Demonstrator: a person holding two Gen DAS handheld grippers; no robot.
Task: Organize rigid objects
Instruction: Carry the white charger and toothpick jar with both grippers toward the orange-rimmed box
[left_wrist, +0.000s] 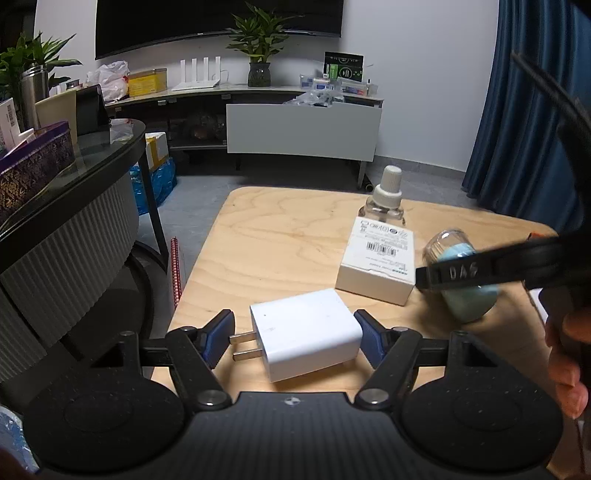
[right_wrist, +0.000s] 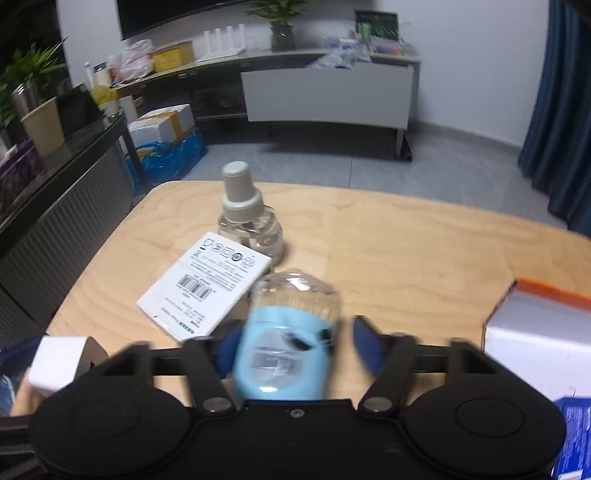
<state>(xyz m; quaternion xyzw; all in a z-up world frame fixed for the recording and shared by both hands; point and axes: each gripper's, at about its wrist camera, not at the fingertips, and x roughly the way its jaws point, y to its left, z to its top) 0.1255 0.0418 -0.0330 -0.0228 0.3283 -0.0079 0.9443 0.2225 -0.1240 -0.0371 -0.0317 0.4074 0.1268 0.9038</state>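
Pale plywood desk (left_wrist: 280, 236) in a dim room carries one white charger (left_wrist: 304, 332), one flat white box (left_wrist: 376, 258), one clear bottle (left_wrist: 384, 201) with a grey cap, upright and liquid-filled just behind that box, and one blue bottle (right_wrist: 284, 350) with a clear cap. Left gripper (left_wrist: 294, 338) has its jaws partway open, the right pad against the charger's end, the left pad by the prongs. Right gripper (right_wrist: 291, 345), blurred, straddles the blue bottle; its left pad touches, while the right stands apart.
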